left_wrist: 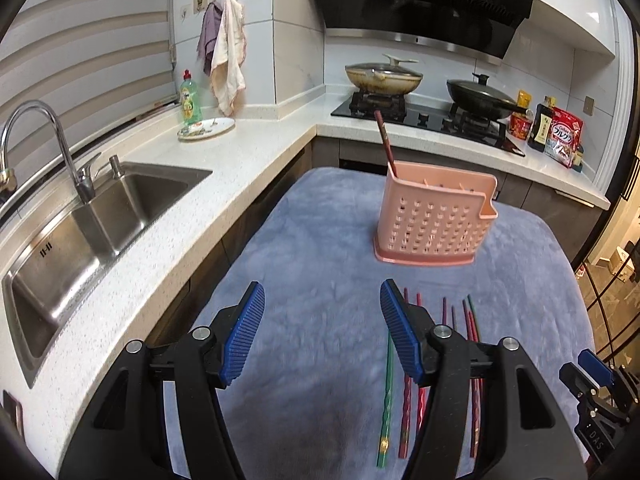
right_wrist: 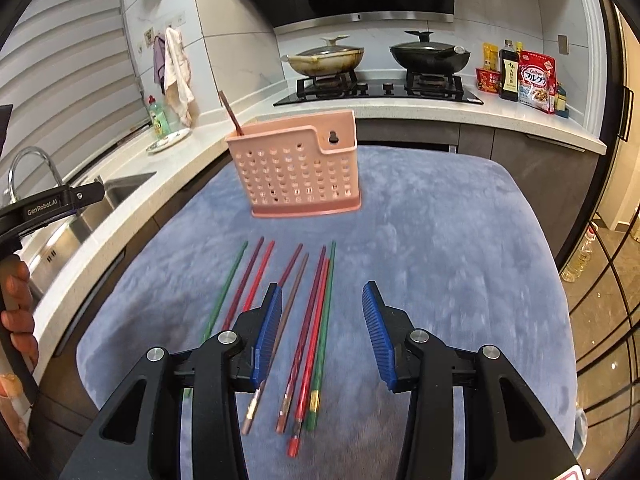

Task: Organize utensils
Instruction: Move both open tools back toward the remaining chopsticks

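Both the left gripper (left_wrist: 322, 334) and right gripper (right_wrist: 319, 334) half open, empty; loose chopsticks (right_wrist: 316, 320) on the plush cloth (right_wrist: 440, 260) look light, stiff, slick — pinch one mid-shaft.

My black tool (right_wrist: 318, 334) has ribbed blue pads (right_wrist: 267, 332). The perforated pink plastic utensil holder (right_wrist: 298, 168) stands on the grey-blue plush cloth covering the table (right_wrist: 460, 240), where green, red and maroon chopsticks (right_wrist: 308, 340) lie, some gold-banded.
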Tool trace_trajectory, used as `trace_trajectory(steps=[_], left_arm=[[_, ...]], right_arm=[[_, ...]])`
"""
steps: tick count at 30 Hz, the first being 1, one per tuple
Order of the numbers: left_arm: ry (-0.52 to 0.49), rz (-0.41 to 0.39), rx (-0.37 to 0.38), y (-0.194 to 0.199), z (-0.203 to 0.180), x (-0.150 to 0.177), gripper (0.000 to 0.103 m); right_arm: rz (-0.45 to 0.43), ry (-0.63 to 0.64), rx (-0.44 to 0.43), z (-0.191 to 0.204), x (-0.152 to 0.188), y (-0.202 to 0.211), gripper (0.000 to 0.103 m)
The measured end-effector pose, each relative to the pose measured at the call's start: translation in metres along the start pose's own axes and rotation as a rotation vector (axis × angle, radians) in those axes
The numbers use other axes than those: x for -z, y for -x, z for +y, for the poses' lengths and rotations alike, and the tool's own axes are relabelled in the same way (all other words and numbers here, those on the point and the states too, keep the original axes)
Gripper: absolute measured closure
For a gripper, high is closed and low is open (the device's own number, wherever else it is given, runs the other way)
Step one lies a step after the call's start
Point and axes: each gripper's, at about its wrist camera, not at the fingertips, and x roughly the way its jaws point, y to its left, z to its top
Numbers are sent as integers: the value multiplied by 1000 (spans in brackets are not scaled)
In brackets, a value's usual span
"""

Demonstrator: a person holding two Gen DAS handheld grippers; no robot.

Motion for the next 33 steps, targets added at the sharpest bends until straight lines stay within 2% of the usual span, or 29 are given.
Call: trace_trajectory(steps=[7, 12, 19, 24, 28, 33], left_arm=[[11, 69, -1, -8, 7, 40, 46], [13, 120, -2, -15, 11, 71, 46], [11, 152, 14, -16, 10, 96, 46], [9, 174, 25, -19, 8, 107, 46], [5, 196, 29, -23, 6, 115, 46], [5, 213, 33, -25, 6, 122, 46]], right_arm=[[82, 13, -2, 4, 42, -8, 61], [112, 20, 9, 5, 63, -15, 61], [145, 5, 10, 2, 82, -29, 62], [160, 3, 10, 1, 88, -39, 66], [173, 5, 14, 1, 91, -46, 76], [185, 3, 12, 1, 94, -53, 81]])
